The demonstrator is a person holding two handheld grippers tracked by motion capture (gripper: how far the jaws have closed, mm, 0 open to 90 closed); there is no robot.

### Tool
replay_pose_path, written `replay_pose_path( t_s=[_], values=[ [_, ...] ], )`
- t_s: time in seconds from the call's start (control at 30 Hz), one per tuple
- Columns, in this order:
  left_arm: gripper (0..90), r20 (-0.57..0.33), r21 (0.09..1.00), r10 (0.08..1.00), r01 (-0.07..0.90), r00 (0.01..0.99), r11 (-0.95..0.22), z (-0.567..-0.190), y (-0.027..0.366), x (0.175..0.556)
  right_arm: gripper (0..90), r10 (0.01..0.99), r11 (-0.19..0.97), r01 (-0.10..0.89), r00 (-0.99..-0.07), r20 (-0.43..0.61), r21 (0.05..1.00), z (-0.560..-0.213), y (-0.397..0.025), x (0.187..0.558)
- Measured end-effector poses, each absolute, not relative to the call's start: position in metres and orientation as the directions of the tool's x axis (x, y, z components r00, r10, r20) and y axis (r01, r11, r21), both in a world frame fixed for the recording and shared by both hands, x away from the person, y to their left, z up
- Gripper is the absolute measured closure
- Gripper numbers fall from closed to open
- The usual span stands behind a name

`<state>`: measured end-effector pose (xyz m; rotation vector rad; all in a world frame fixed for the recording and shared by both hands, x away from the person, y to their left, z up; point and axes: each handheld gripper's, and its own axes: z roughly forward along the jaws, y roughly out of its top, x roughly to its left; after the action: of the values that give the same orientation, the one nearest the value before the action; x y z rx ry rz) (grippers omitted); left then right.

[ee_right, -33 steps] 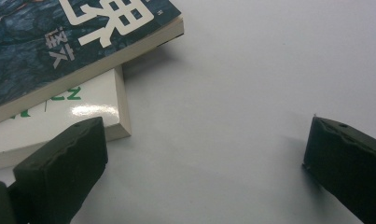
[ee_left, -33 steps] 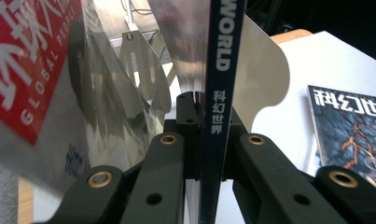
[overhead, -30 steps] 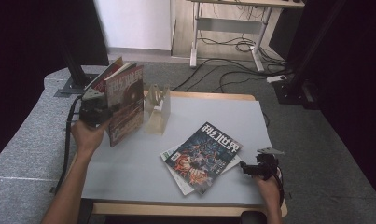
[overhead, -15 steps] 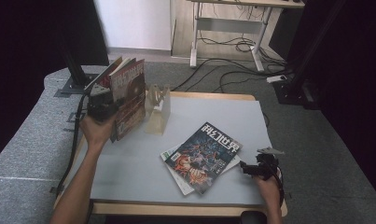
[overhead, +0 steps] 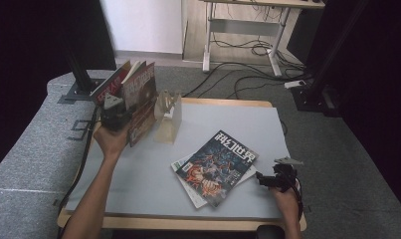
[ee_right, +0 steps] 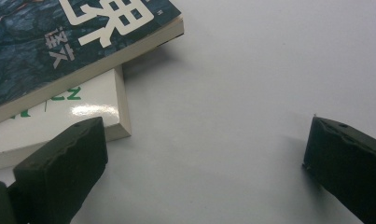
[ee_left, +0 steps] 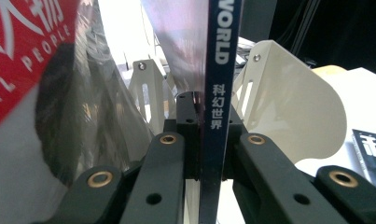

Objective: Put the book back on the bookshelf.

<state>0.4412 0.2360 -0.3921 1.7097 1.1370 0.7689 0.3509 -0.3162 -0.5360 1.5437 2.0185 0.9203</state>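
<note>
Magazine [ee_left: 219,93] is clamped by its spine in our left gripper [overhead: 116,115]; next we slot it into the stand [ee_left: 288,107]. Right gripper [ee_right: 204,163] sits open.

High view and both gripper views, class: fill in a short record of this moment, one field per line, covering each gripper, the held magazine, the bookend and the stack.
left gripper: shut on the held magazine
held magazine: upright, spine between the jaws, at the table's far left
bookend: pale, upright, just right of the held magazine
right gripper: open, over bare table
stack: two magazines lying flat, dark cover on top
</note>
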Motion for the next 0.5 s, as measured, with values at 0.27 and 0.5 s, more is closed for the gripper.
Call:
replay_pose_path(
  t_s=[0.27, 0.5],
  values=[
    [84.1, 0.055, 0.933, 0.928, 0.312, 0.369, -0.179, -0.405, 0.235, 0.439, 0.0, 0.957, 0.158, 0.668, -0.284, 0.053, 0.727, -0.536, -0.316, 0.351],
    [83.2, 0.026, 0.920, 0.925, 0.352, 0.379, -0.170, -0.403, 0.241, 0.440, 0.0, 0.958, 0.157, 0.667, -0.283, 0.053, 0.728, -0.536, -0.316, 0.351]
  ],
)
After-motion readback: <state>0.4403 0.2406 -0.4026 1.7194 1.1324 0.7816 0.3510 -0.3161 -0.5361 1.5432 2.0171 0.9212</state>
